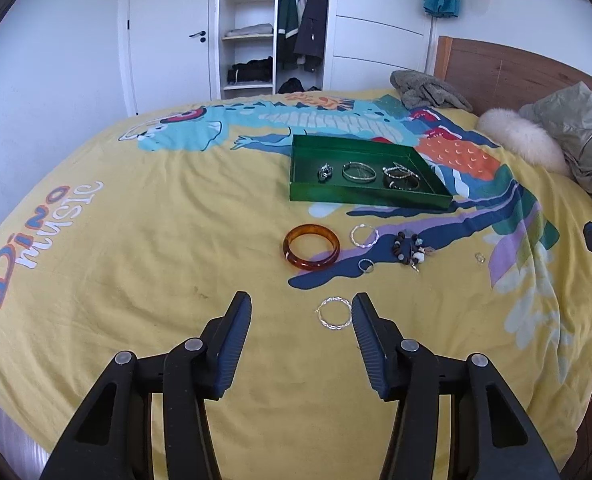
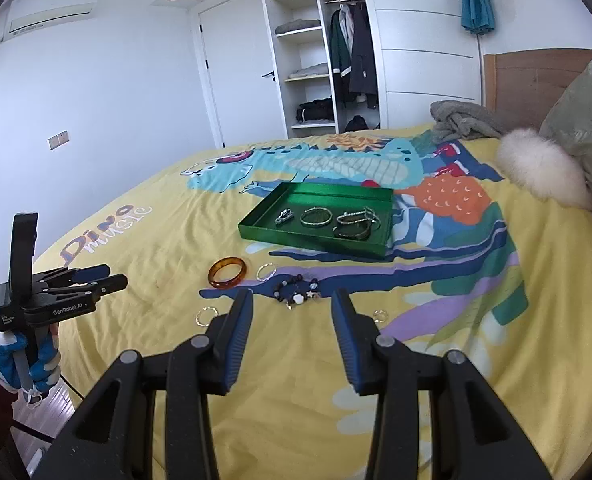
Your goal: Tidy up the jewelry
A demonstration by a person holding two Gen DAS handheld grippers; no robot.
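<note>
A bed (image 1: 135,240) fills both views, covered by a yellow duvet printed with a blue dinosaur and the words "Dino music"; behind it stand white walls, a door (image 1: 167,36), an open wardrobe (image 1: 271,28) with folded and hanging clothes, and a wooden headboard (image 1: 508,68); a grey blanket (image 1: 428,90) and a fluffy white cushion (image 1: 520,140) lie at the head end.

A shallow green tray (image 1: 304,194) sits mid-bed; inside lie a small silver piece (image 1: 325,172), a silver bangle (image 1: 359,172) and a cluster of dark and silver bangles (image 1: 400,178), side by side.

Loose on the duvet, nearer the cameras: an amber bangle (image 1: 311,246), a silver hoop (image 1: 364,236), a beaded bracelet (image 1: 410,250), a small ring (image 1: 366,266), another ring (image 1: 480,257) well to the right, and a second hoop (image 1: 334,313).

The left gripper (image 1: 302,304) hangs above the bed, jaws apart and empty, the second hoop just inside its right finger; the right gripper (image 2: 291,300) is likewise apart and empty, near the bracelet; a gloved hand (image 2: 23,360) holds the left tool.
</note>
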